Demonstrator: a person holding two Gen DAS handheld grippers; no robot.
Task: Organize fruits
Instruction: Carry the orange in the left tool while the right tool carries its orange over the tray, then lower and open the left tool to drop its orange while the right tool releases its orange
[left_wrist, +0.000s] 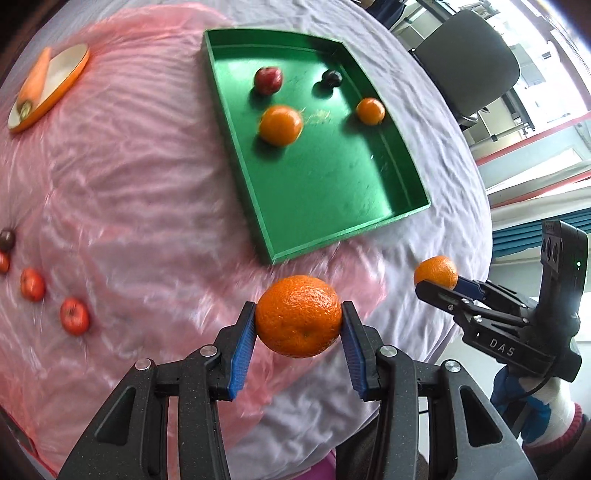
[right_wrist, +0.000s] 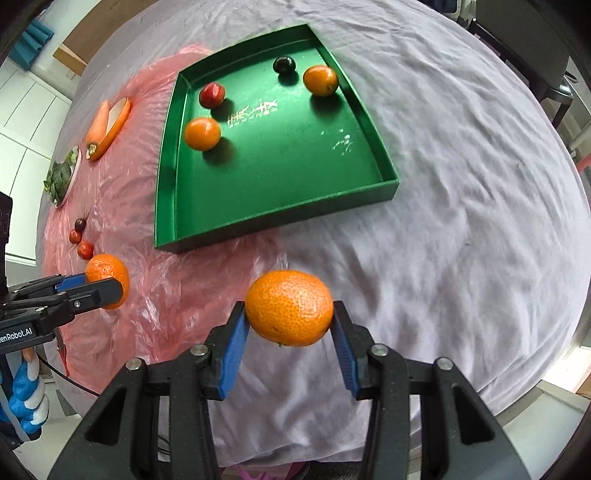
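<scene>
Green tray (right_wrist: 173, 206): four fruits inside

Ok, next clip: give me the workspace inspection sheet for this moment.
Surface: table under wrinkled white cloth, pink plastic sheet over part.
Job's things: green tray holds two oranges, a red fruit, a dark fruit; small red fruits loose on the plastic.
Clutter: carrot on a plate; leafy greens.
Grippers: left gripper shut on an orange; right gripper shut on another orange.
Cables: black cable by the left hand.
Surroundings: chair.
</scene>
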